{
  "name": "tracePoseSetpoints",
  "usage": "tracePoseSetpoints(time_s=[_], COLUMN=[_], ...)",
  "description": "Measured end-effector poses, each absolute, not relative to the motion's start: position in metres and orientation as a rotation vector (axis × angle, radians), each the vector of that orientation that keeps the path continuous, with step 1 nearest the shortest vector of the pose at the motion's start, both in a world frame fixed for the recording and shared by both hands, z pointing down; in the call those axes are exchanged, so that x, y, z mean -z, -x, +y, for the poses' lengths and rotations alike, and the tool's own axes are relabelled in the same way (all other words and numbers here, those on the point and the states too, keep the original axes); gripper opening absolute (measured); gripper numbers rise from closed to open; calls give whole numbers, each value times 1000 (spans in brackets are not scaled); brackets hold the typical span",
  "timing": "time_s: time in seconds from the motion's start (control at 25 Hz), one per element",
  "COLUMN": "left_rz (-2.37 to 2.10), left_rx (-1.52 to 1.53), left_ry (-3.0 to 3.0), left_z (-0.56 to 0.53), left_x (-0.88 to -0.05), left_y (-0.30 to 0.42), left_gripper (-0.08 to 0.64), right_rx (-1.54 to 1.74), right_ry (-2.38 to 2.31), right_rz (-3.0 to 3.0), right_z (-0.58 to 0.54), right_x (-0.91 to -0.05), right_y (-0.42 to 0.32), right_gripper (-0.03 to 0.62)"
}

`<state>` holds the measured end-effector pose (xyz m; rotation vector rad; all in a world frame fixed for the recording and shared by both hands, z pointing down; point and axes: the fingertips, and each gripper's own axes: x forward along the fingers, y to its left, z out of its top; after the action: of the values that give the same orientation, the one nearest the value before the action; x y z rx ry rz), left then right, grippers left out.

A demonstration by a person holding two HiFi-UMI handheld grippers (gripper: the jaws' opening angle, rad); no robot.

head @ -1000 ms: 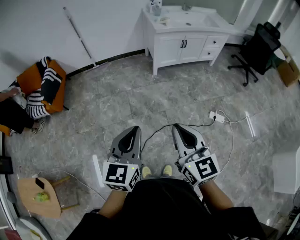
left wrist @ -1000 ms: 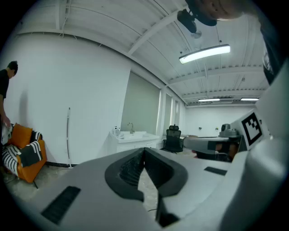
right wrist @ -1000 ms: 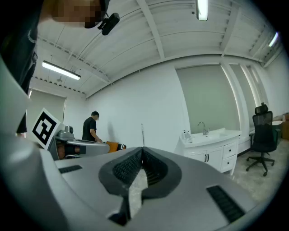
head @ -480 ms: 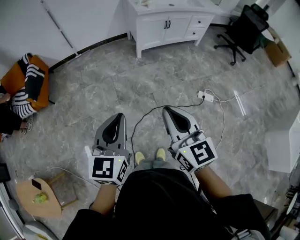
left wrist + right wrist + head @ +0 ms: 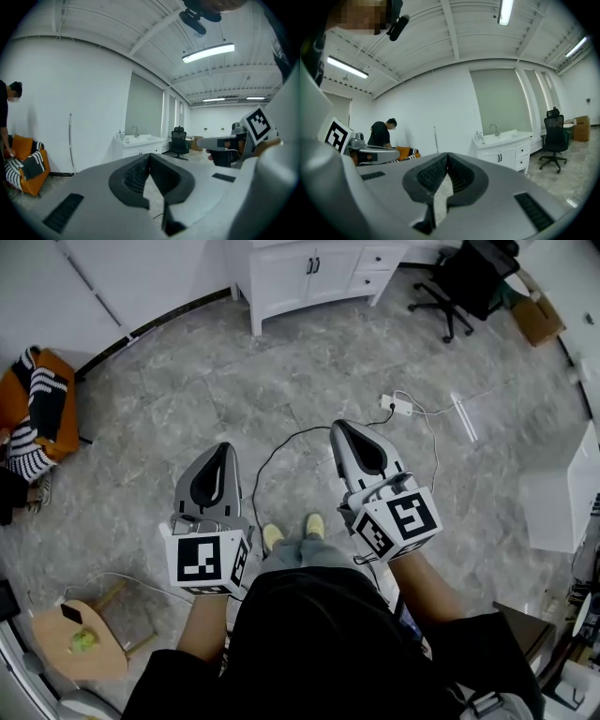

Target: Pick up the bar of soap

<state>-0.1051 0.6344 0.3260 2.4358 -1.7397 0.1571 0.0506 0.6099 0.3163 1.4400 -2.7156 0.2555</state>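
Observation:
No bar of soap can be made out in any view. The white vanity cabinet (image 5: 309,273) stands far ahead across the floor, its top cut off in the head view. In the left gripper view the vanity (image 5: 137,143) shows a tap and small bottles; anything else on it is too small to tell. My left gripper (image 5: 215,449) is shut and empty, held level above the grey tile floor. Beside it my right gripper (image 5: 344,427) is also shut with nothing in it. Both point toward the vanity (image 5: 504,143).
A black office chair (image 5: 457,277) and a cardboard box (image 5: 536,321) stand right of the vanity. A power strip with cables (image 5: 398,407) lies on the floor ahead. An orange seat with striped cloth (image 5: 30,407) is at left, a person (image 5: 382,133) beside it. A wooden stool (image 5: 80,645) is near left.
The head view has dipped: the vanity has slid to the top edge and its sink top has left the frame. Both grippers stay side by side and shut.

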Motion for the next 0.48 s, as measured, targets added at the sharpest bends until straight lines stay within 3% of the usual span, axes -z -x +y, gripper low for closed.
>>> tracePoseSetpoints(time_s=[0.48], left_rz=[-1777], left_rx=[-122], left_ry=[-2442], left_z=[618], left_x=[-313], left_y=[102], left_gripper=[9], right_rx=[-181], right_ry=[-1494], right_rz=[-2711], right_z=[599], right_x=[-303], right_y=[-40], right_gripper=[5])
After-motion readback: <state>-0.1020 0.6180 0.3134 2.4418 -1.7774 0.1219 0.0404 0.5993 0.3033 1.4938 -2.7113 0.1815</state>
